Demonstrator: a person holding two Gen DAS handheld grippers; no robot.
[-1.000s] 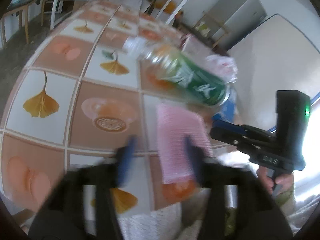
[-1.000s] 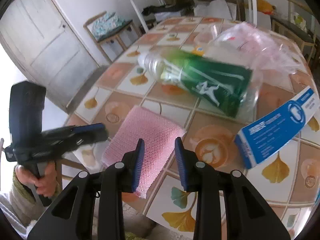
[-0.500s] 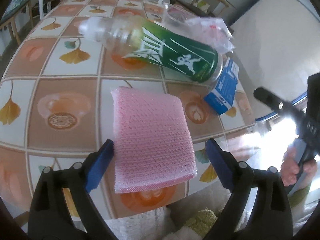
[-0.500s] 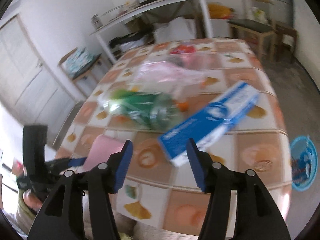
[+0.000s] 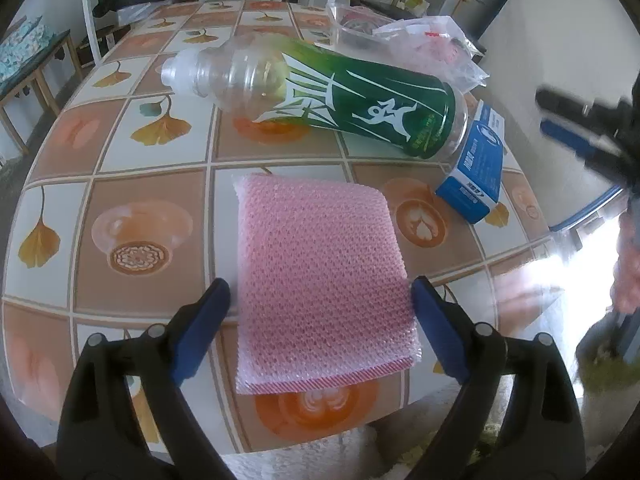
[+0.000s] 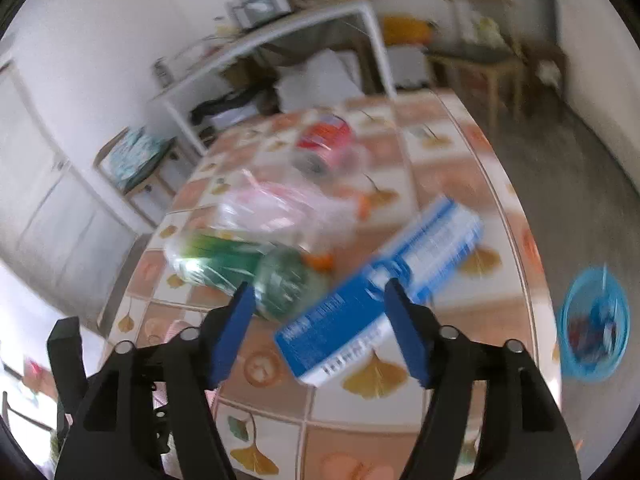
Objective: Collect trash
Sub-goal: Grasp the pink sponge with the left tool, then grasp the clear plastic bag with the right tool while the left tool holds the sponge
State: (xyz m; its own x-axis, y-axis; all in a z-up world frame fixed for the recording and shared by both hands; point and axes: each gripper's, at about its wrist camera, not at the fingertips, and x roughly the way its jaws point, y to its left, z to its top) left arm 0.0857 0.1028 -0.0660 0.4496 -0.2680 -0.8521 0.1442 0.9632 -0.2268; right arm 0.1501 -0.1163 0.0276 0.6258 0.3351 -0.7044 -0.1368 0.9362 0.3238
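A pink bubble-wrap pouch lies flat near the table's front edge. My left gripper straddles its near half; its jaws are closing, and the pads stand at the pouch's side edges without squeezing it. Behind the pouch a clear bottle with a green label lies on its side. Next to it are a blue and white box and a crumpled plastic bag. My right gripper hovers above the blue box with its jaws opening and nothing gripped. That view is blurred.
The tiled table ends just below the pouch and close to the right of the box. A clear plastic container stands behind the bag. A blue basket sits on the floor to the right. Chairs and a white table stand beyond.
My left gripper opened wide and settled around the pink pouch. My right gripper swung away from the pouch toward the blue box and its jaws spread apart.
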